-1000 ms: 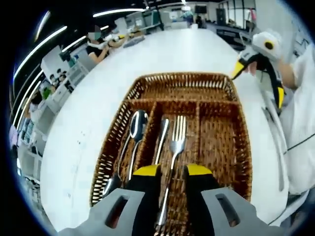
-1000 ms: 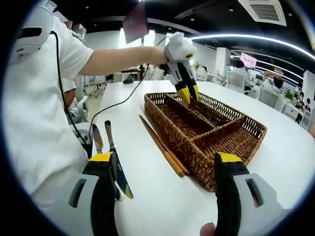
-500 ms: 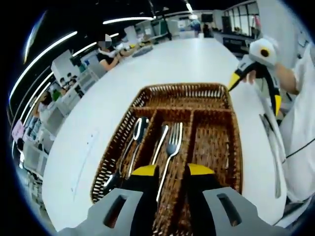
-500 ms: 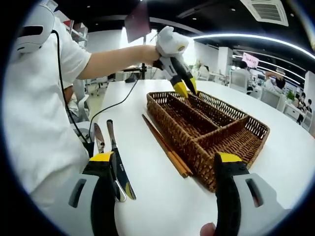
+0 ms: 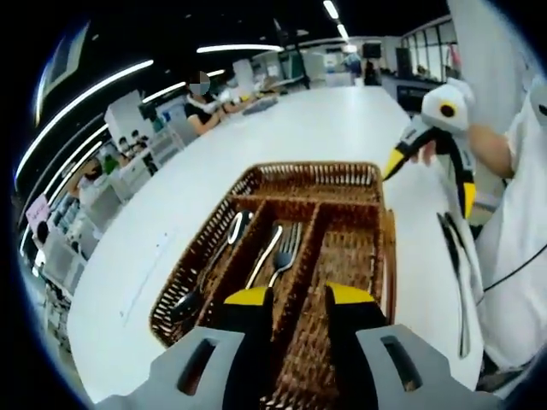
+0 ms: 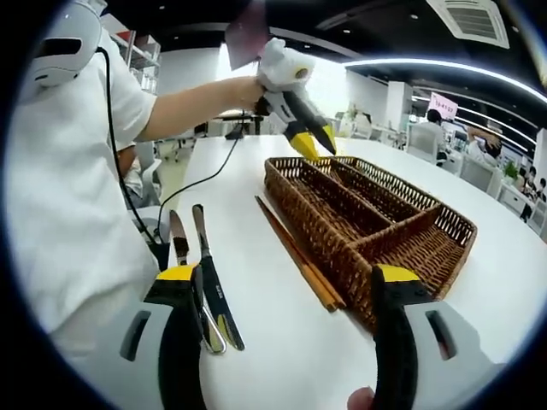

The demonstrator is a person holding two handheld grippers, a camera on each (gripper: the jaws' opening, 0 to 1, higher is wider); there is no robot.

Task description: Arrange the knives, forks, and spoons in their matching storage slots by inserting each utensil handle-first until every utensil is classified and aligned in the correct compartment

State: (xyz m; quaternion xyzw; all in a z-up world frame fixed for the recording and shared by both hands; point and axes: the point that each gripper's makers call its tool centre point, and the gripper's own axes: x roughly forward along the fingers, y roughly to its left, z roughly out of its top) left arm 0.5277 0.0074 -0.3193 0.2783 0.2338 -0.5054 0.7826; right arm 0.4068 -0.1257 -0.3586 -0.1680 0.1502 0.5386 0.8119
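Observation:
A brown wicker basket [image 5: 316,168] with three long slots lies ahead of my left gripper [image 5: 297,299], which hovers over its near end, slightly open and holding nothing. Spoons [image 5: 229,239] lie in the left slot and a fork [image 5: 286,246] with a second utensil in the middle slot. The right slot looks bare. In the right gripper view the basket [image 6: 286,188] sits to the right, with the left gripper [image 6: 312,141] above its far end. Two knives [image 6: 209,286] lie on the white table just past my right gripper [image 6: 286,290], which is wide open.
Brown chopsticks [image 6: 299,254] lie along the basket's near wall. The knives [image 5: 457,269] and the right gripper [image 5: 430,181] sit right of the basket. A person in a white shirt [image 6: 60,196] stands at the table edge, with a black cable trailing. Desks and seated people lie beyond.
My left gripper has lifted and drawn back from the basket, leaving the fork lying in the middle slot. The right gripper stays open and has edged slightly toward the knives.

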